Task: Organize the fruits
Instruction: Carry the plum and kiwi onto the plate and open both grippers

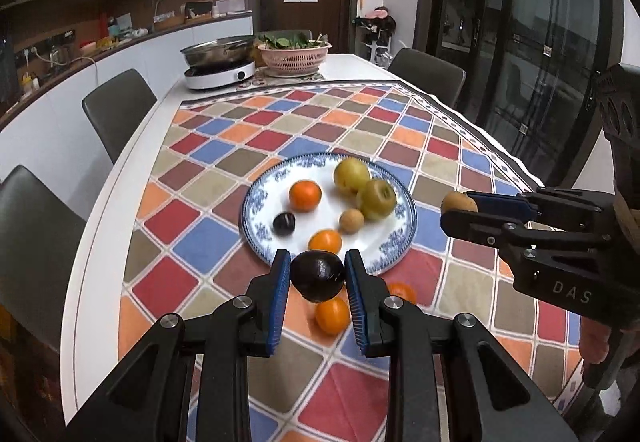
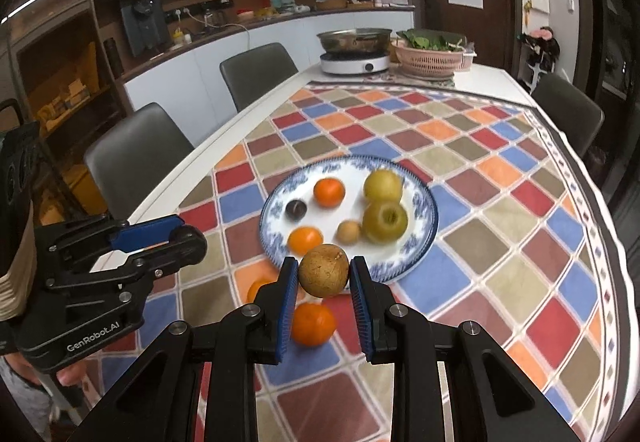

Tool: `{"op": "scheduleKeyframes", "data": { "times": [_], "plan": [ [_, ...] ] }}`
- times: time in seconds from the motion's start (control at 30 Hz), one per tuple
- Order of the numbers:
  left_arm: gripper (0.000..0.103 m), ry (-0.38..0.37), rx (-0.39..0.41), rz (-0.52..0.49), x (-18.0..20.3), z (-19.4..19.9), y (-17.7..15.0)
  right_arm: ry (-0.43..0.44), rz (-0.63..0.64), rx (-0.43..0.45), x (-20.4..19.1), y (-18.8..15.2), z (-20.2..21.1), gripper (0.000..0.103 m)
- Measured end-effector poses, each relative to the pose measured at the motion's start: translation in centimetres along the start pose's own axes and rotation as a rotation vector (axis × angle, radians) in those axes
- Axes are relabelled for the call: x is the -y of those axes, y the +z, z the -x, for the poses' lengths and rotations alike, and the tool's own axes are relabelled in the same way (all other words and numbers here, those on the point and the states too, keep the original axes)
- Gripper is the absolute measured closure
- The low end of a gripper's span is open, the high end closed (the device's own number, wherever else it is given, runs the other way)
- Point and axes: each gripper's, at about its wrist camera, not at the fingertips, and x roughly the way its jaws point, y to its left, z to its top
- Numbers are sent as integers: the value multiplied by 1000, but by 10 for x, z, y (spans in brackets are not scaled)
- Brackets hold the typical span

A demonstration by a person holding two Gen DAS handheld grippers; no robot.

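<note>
Mid-frame, the plate (image 1: 256, 198) holds six fruits; the left gripper (image 1: 318, 274) clamps a dark plum (image 1: 317, 276), the right gripper (image 2: 324, 272) a brown fruit (image 2: 323, 270).

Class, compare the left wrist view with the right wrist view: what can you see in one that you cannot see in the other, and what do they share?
Left wrist view only: the dark fruit clamped in the left gripper, seen head-on.

Right wrist view only: the brown fruit whole, clamped in the right gripper; there the left gripper's load is hidden.

Both: the blue-rimmed plate holding six fruits, two oranges on the checked tablecloth, and the pink basket.
</note>
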Motion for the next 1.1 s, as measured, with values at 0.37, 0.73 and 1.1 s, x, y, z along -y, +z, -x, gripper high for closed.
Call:
{"op": "scheduleKeyframes", "data": {
  "times": [0.37, 0.73, 1.1],
  "plan": [
    [75, -20, 10, 13, 0, -32, 35, -6, 8, -6, 29, 37, -26, 76],
    [75, -54, -34, 49, -12, -85, 56, 60, 47, -36, 43, 62, -65, 76],
    [75, -64, -92, 42, -26, -124, 51, 83, 71, -76, 42, 65, -107, 75]
  ]
}}
